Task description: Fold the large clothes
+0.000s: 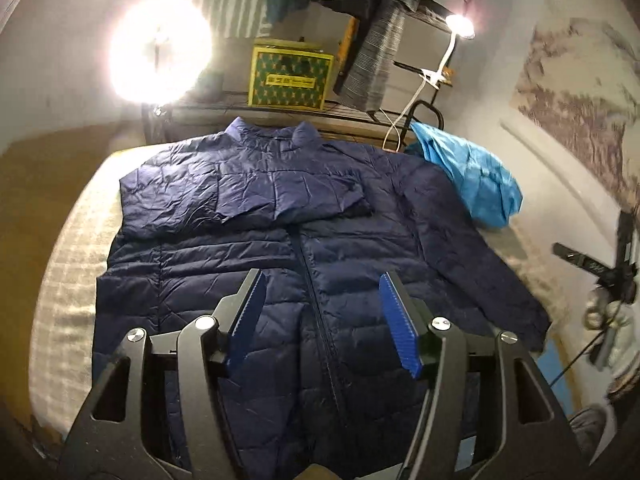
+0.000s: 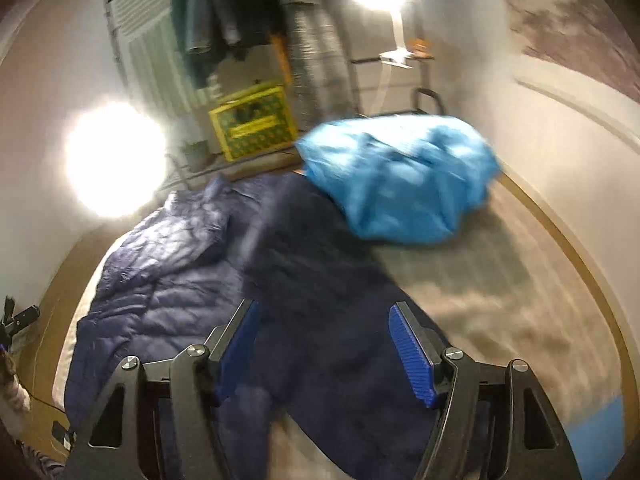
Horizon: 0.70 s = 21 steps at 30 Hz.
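Navy jacket [image 2: 192, 280] blurs in right view, hem cut off.

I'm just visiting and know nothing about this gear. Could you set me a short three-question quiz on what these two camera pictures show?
1. True or false: the navy puffer jacket has one sleeve folded across its chest.
2. What lies by the jacket's far shoulder? A) a light blue garment B) a red towel C) a pair of shoes
3. Fill in: the left gripper and the right gripper both stand ____, holding nothing.

Key: 1 true; 2 A; 3 open.
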Each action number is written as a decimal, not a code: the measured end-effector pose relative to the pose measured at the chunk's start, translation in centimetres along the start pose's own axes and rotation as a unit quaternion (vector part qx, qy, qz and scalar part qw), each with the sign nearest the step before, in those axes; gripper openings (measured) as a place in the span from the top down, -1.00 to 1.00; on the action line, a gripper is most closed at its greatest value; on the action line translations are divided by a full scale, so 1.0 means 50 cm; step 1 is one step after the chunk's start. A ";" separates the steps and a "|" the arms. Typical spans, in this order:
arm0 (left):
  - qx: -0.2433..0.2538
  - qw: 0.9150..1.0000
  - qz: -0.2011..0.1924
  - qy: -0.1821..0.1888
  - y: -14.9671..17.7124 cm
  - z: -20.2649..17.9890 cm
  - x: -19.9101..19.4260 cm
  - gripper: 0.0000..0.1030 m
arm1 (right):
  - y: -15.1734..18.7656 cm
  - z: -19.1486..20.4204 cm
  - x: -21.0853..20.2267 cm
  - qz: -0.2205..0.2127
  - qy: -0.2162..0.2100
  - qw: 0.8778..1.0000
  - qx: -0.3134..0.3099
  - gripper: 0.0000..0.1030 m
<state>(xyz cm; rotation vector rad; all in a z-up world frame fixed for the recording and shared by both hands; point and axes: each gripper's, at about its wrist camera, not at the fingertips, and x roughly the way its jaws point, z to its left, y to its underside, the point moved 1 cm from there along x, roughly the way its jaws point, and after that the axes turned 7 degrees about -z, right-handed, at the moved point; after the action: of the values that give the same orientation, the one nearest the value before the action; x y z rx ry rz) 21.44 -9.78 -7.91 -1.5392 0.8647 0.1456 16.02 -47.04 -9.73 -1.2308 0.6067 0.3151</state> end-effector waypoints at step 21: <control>0.034 0.999 0.034 0.010 0.002 -0.043 0.120 -0.18 | 0.237 -0.307 0.021 0.093 0.110 0.974 0.178 -0.34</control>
<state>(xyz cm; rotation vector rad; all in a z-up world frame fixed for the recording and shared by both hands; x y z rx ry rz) 24.78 -14.26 -10.96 -1.4504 0.9287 0.1486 6.51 -57.87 -22.77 -0.8696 0.9306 0.2159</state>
